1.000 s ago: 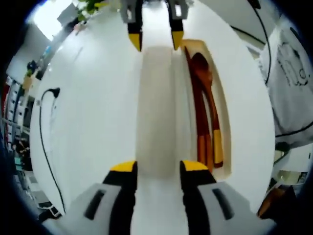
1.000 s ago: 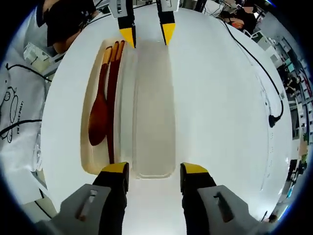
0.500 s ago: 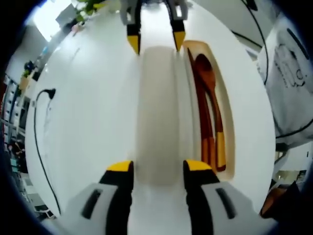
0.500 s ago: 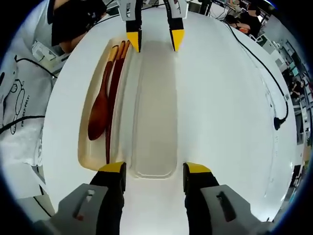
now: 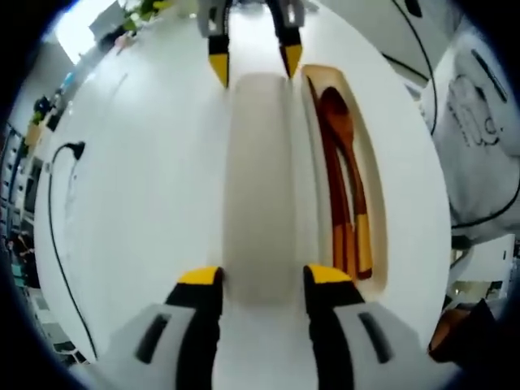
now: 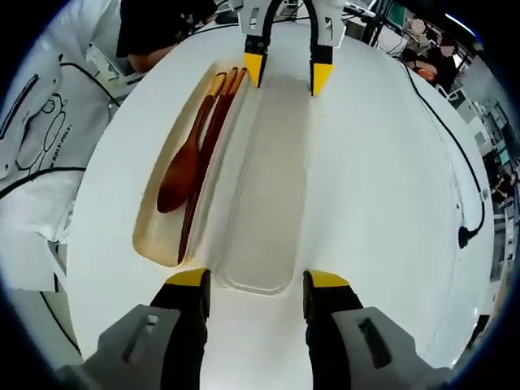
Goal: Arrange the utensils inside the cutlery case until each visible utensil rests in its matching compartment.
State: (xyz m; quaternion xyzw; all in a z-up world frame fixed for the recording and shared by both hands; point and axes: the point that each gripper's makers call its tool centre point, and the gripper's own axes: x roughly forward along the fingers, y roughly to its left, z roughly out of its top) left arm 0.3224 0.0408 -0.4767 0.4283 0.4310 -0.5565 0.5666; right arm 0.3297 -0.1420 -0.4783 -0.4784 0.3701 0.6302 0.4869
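Observation:
A long cutlery case lies on the white table between my two grippers. Its tan base (image 5: pixel 372 175) (image 6: pixel 150 236) holds a dark wooden spoon (image 5: pixel 337 122) (image 6: pixel 180 177) and reddish chopsticks (image 5: pixel 335 203) (image 6: pixel 195 213), lying side by side. Beside the base lies the translucent white lid (image 5: pixel 260 179) (image 6: pixel 268 187), hollow side up. My left gripper (image 5: pixel 262 280) (image 6: pixel 287 71) stands open, its jaws on either side of one end of the lid. At the lid's other end my right gripper (image 6: pixel 256 280) (image 5: pixel 252 63) is open in the same way.
A black cable with a plug (image 5: pixel 61 154) (image 6: pixel 467 236) trails over the table on the lid's far side. A person in a white printed shirt (image 5: pixel 479 122) (image 6: pixel 32 138) stands at the table edge beside the base. Office clutter lies beyond the table.
The right gripper view has swung, so the case now runs at a slant in it. The case, the lid and the utensils have stayed put. Both grippers have stayed open.

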